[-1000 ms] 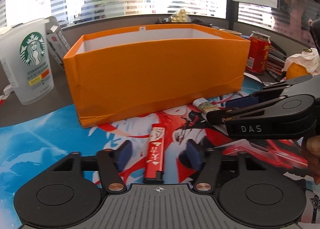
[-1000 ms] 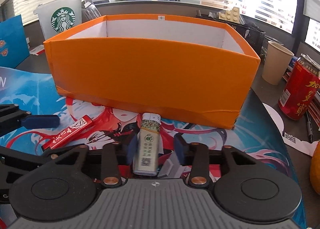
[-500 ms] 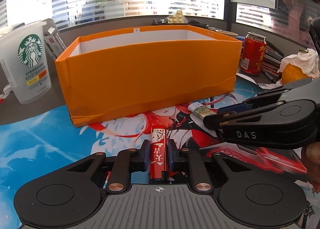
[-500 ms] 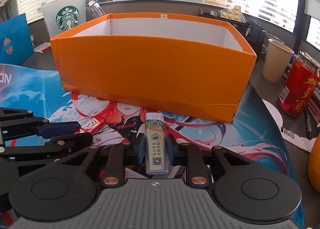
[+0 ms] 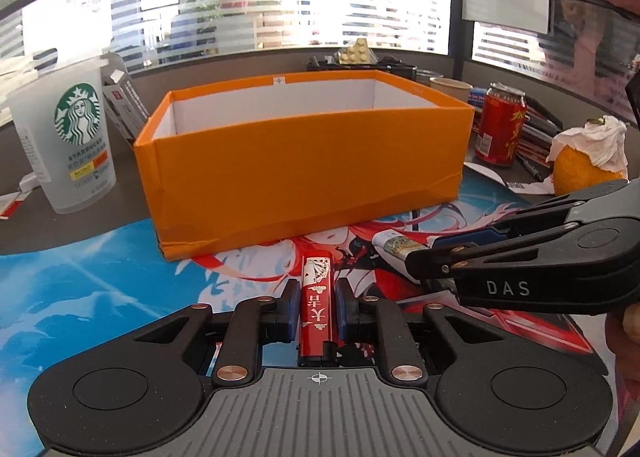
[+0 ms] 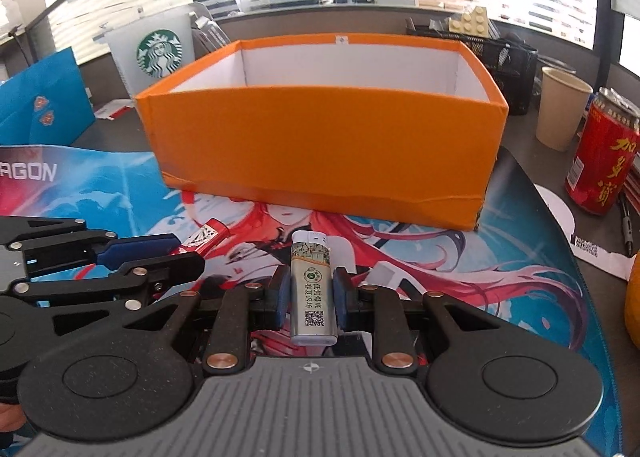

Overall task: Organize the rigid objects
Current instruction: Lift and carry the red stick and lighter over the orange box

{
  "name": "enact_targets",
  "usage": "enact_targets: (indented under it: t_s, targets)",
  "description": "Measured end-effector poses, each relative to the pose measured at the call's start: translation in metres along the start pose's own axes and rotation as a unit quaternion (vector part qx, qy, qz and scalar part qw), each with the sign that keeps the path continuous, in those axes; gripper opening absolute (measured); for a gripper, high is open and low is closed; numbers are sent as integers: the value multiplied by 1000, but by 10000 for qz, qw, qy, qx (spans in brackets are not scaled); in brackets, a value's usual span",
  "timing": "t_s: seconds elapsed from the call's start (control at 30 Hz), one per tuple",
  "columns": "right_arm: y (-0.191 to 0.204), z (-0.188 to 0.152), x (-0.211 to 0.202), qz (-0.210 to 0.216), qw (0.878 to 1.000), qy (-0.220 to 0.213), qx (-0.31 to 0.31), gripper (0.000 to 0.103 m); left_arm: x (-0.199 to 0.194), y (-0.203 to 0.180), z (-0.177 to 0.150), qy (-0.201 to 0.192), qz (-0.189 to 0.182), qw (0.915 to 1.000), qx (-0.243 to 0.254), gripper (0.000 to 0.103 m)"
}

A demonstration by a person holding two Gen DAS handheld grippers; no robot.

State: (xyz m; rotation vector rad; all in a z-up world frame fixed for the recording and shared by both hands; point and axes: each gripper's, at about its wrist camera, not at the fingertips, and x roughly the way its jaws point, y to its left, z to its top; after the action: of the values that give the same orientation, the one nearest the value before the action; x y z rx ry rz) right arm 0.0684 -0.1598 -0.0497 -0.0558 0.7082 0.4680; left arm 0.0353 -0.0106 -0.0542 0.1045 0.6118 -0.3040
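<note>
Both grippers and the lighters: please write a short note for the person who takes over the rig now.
Left gripper: shut on the red lighter.
Right gripper: shut on the white lighter.
Both lighters are in front of the orange box, above the printed mat, not inside the box yet.
Done: both are gripped.
Left: carry each over the near wall and release it in the box.

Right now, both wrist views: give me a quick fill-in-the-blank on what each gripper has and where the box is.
1. The left gripper has its jaws shut on the ____ lighter.
2. The right gripper grips a lighter whose body is ____.
3. The open box beyond both lighters is ____ outside.
4. The red can stands to the box's ____.

Missing: red; silver; orange; right
</note>
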Motion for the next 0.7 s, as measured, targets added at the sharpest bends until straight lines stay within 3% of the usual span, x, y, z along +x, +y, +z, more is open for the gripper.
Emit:
enact_targets:
  t_s: [0.7]
  targets:
    - [13, 31, -56, 246, 9972, -677, -186, 21, -45, 3, 46, -585, 32, 9982, 89, 16]
